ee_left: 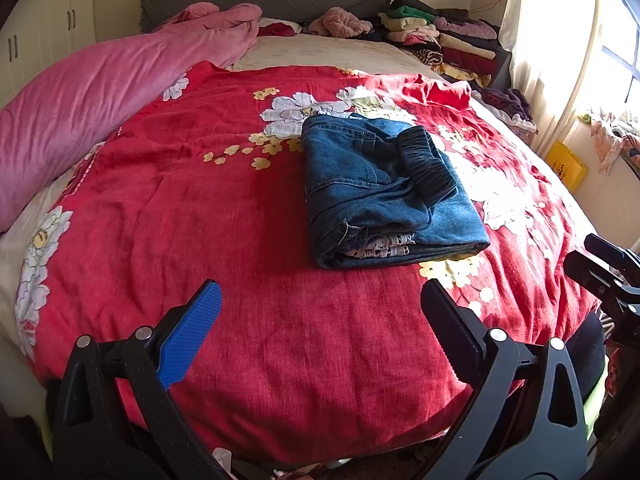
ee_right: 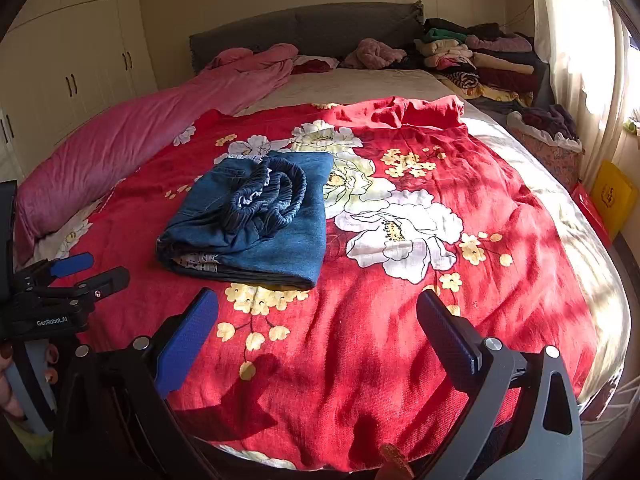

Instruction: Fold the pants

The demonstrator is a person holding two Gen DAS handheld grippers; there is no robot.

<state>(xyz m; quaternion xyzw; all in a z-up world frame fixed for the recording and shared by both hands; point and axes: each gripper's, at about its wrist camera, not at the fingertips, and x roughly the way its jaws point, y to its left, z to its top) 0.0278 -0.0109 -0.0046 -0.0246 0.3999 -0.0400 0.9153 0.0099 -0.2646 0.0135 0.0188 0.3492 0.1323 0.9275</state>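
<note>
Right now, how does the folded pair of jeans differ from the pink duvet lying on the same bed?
The jeans are blue denim folded into a compact, layered bundle, with the dark elastic waistband on top. The pink duvet is plain pink, unfolded, and bunched into a long roll. The jeans sit mid-bed on the red floral sheet; the pink duvet runs along the bed's left side up to the headboard. Both rest on the bed, untouched by either gripper.
</note>
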